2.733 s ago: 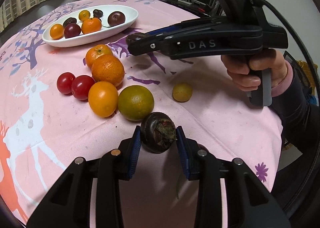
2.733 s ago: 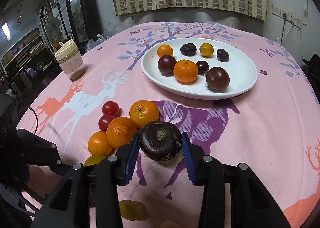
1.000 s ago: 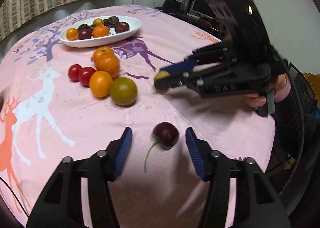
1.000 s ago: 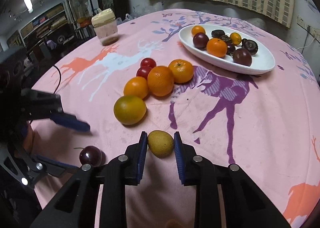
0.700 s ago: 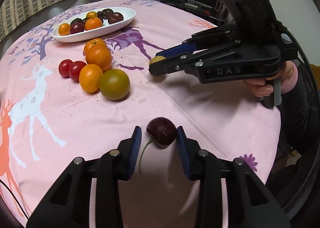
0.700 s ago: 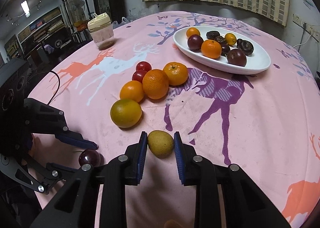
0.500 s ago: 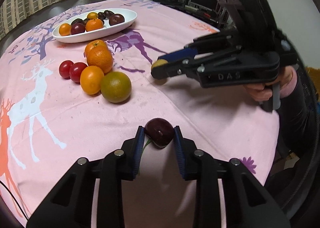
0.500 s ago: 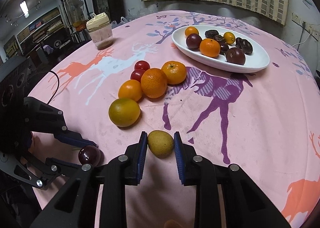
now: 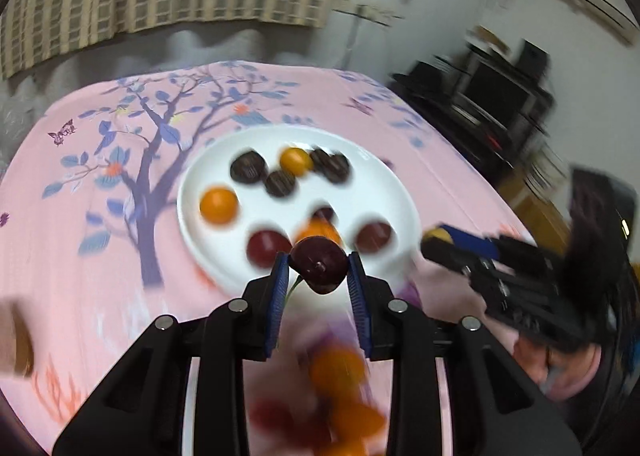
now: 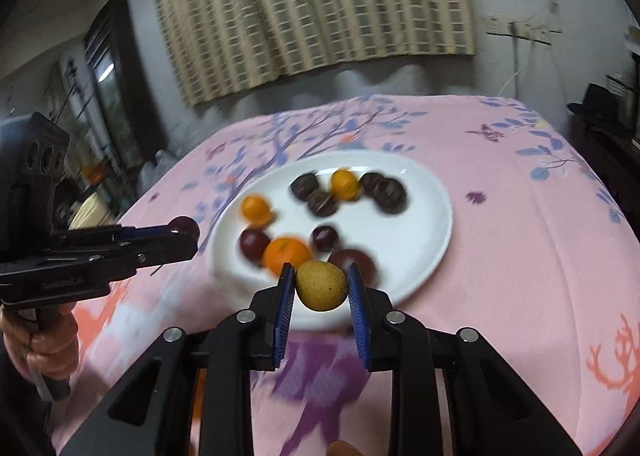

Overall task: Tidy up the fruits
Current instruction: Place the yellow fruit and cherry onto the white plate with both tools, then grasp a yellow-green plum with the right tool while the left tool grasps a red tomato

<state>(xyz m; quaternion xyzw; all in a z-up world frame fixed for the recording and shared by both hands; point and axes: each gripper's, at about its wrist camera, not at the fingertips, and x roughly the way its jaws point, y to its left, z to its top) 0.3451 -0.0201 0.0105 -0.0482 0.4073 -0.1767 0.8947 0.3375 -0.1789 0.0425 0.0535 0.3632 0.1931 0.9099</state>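
My left gripper (image 9: pixel 318 270) is shut on a dark red cherry (image 9: pixel 319 264) and holds it in the air at the near rim of the white plate (image 9: pixel 192 184). My right gripper (image 10: pixel 321 286) is shut on a small yellow-green fruit (image 10: pixel 321 285), also held above the near rim of the plate (image 10: pixel 432 224). The plate holds several oranges and dark fruits. The left gripper with the cherry shows at the left in the right wrist view (image 10: pixel 182 230). The right gripper shows at the right in the left wrist view (image 9: pixel 436 242).
The pink patterned tablecloth (image 10: pixel 520 216) covers the round table. Blurred oranges and red fruits (image 9: pixel 340 396) lie on the cloth below my left gripper. A curtain hangs behind the table, and dark furniture (image 9: pixel 500 96) stands at the right.
Both grippers have lifted their fruits off the cloth and moved across the table to the plate. The loose fruit pile is now beneath and behind them.
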